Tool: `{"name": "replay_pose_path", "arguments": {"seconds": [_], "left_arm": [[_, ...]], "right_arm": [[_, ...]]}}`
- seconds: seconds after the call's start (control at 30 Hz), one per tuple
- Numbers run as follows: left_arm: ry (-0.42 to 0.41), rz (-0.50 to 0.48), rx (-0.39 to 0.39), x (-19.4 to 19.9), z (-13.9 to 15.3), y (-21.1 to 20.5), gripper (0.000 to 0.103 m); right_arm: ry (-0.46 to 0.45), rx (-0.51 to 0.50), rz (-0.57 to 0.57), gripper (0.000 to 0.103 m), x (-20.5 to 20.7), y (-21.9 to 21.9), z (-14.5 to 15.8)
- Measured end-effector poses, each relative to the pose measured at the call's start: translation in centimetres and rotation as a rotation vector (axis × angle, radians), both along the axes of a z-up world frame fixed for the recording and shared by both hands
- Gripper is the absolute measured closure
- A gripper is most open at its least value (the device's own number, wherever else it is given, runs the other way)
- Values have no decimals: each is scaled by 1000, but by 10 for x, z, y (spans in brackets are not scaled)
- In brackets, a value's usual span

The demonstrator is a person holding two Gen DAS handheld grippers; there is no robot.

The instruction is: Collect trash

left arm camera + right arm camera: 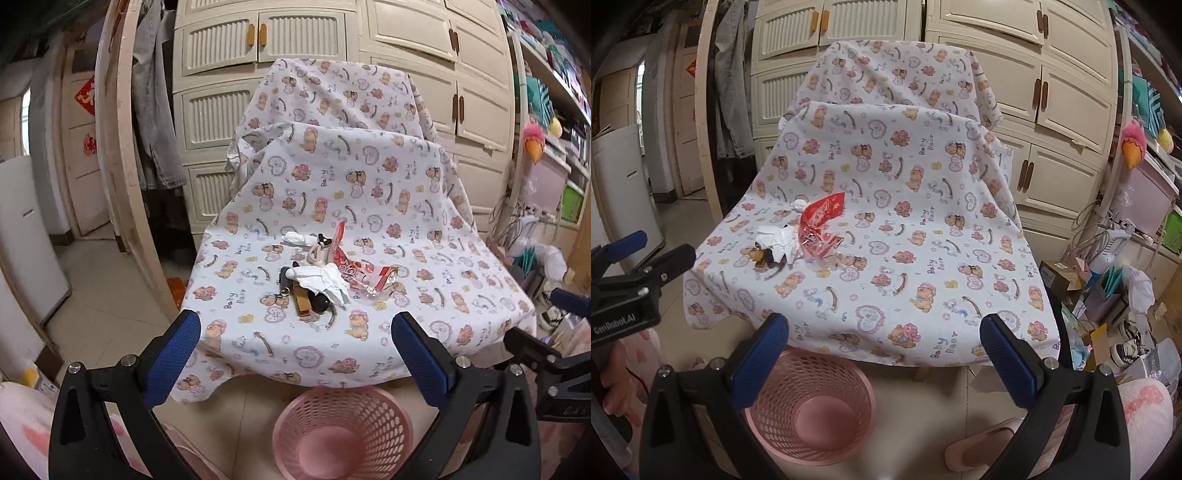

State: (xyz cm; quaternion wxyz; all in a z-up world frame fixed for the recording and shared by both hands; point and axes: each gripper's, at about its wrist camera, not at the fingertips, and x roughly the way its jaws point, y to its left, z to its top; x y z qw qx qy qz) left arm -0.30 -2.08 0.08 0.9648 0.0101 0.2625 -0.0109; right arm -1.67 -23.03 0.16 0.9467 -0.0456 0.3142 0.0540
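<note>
Where a bear-print cloth reading "Baby Bear" drapes the table, cream cabinets stand behind and cluttered shelves at the right. Trash lies near the cloth's middle, toward its front-left edge: crumpled white tissue, red wrapper, clear plastic, with keys touching. Pink mesh basket sits on the floor below the front edge. Left gripper and right gripper hover level before the table, jaws spread wide, empty. The left gripper's body reads "GenRobot.AI".

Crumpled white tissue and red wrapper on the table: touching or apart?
Touching. The right wrist view shows the tissue pressed against the red wrapper, no gap.
</note>
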Motion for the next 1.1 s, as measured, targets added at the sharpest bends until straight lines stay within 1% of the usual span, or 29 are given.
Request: {"name": "replay_pose_path", "arguments": {"seconds": [0.47,0.73,1.1], "left_arm": [[14,14,-21,0,-3,2,1],[23,13,-27,2,-4,3,1],[14,5,-32,-1,-5,4,1]], "right_arm": [[-8,-16,-36,0,1,-4,0],[-18,-47,-28,0,0,1,-1],[-12,-41,-24,0,0,2,-2]]}}
